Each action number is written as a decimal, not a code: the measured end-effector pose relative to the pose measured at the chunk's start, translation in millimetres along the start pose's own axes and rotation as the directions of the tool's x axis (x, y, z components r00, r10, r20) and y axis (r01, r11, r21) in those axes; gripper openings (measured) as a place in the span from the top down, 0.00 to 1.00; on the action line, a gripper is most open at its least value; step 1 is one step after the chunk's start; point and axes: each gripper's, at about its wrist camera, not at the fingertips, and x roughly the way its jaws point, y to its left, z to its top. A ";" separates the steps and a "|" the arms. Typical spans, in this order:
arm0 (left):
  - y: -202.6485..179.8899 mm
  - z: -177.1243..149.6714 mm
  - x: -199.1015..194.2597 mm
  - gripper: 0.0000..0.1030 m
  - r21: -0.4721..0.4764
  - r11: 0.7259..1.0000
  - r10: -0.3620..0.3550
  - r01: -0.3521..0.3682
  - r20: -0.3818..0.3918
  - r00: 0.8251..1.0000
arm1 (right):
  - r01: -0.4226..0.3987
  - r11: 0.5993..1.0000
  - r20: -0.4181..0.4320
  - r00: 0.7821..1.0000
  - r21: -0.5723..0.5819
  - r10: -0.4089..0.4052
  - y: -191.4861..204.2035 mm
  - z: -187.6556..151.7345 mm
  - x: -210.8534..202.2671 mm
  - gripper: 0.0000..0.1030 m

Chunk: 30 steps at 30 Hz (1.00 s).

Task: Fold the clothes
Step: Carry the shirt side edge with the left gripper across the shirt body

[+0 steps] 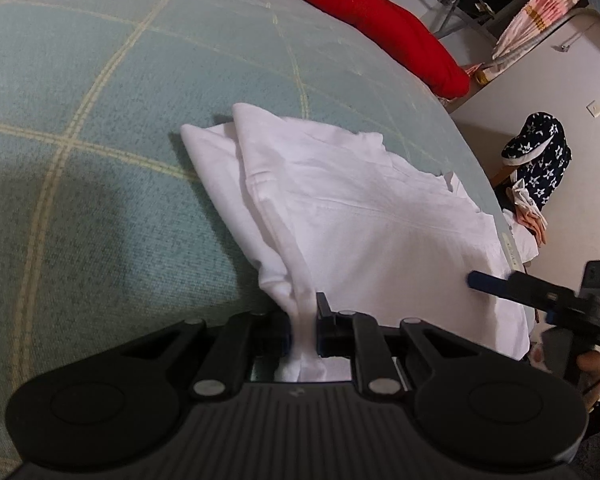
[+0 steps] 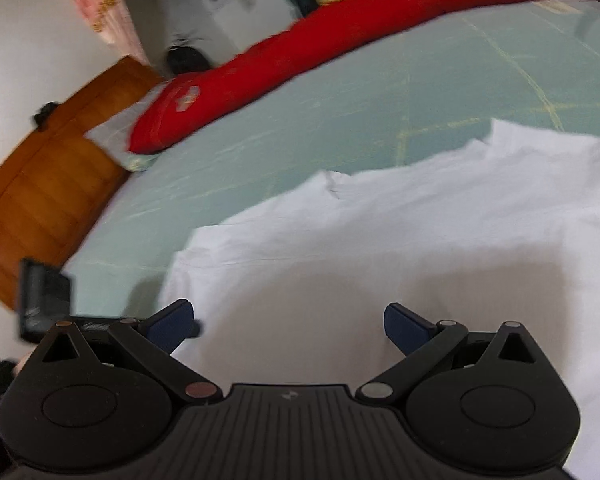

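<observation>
A white garment (image 1: 352,216) lies partly folded on a pale green checked bed cover (image 1: 100,128). My left gripper (image 1: 305,320) is shut on a bunched edge of that garment at its near left corner, and the cloth runs down between the fingers. In the left wrist view the right gripper (image 1: 476,280) reaches in from the right edge, over the garment's right side. In the blurred right wrist view my right gripper (image 2: 290,326) stands open just above the white garment (image 2: 400,240), with nothing between its blue pads (image 2: 404,326).
A long red cushion (image 1: 364,12) lies along the far side of the bed. A wooden headboard (image 2: 48,200) stands at the left in the right wrist view. A dark star-patterned cloth (image 1: 540,160) and a striped curtain (image 1: 548,8) are beyond the bed edge.
</observation>
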 end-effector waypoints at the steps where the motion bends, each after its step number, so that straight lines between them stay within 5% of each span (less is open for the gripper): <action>1: -0.1 -0.2 0.1 0.85 0.003 1.000 -0.001 0.001 0.002 1.000 | 0.011 1.000 0.000 1.000 0.002 -0.011 -1.6 0.0 5.0 0.00; 16: 6.7 0.6 0.0 0.85 -0.016 0.999 -0.031 0.031 0.001 1.000 | 0.070 0.997 0.041 0.997 -0.033 -0.068 -8.9 48.4 48.1 0.00; 30: -22.0 12.7 -5.4 0.90 0.000 0.994 0.107 -0.107 -0.056 0.993 | 0.046 0.992 0.005 0.999 -0.120 -0.046 -15.6 0.6 -29.7 0.00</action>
